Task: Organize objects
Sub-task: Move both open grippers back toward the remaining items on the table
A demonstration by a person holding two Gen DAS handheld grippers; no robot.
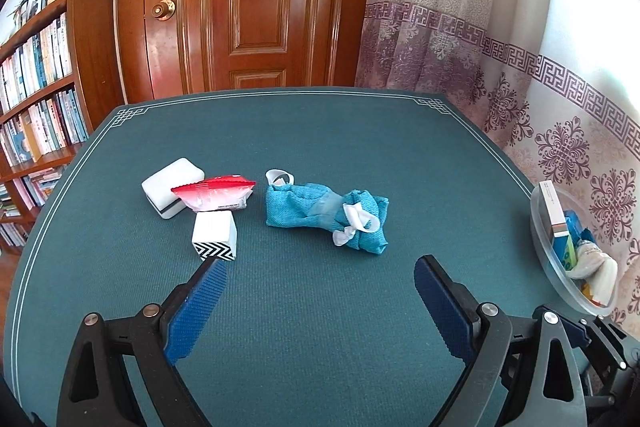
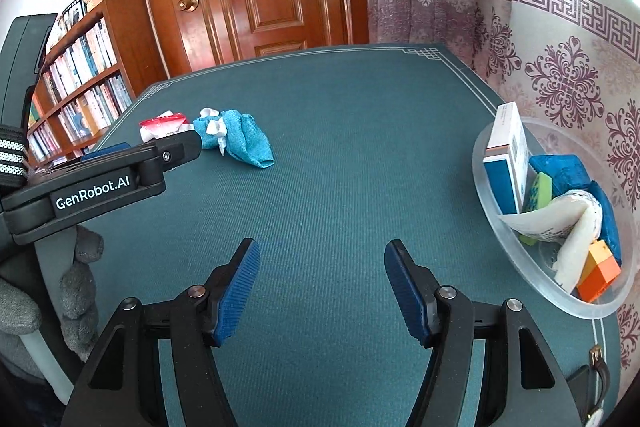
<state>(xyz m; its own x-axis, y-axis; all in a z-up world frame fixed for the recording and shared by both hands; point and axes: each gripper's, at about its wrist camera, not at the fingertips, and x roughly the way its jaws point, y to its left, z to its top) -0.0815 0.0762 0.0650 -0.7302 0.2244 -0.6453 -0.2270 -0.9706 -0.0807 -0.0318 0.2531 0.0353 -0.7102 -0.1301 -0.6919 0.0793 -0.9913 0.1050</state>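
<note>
Nearest the lens, both grippers hung over bare green table (image 1: 320, 327): the left gripper (image 1: 320, 267) with its fingers spread wide and empty, the right gripper (image 2: 322, 249) with its fingers apart, nothing between them. Further out, toward the table's left edge, lay a chevron-patterned box (image 1: 214, 237), a red-and-white packet (image 1: 218, 193) leaning on a white box (image 1: 172, 191), and beside them a blue cloth bundle (image 1: 326, 213). At the right edge stood a clear bowl (image 2: 504, 227), already crowded. Reaching for one piece could nudge its touching neighbours, and a further drop into the full bowl might spill over.
</note>
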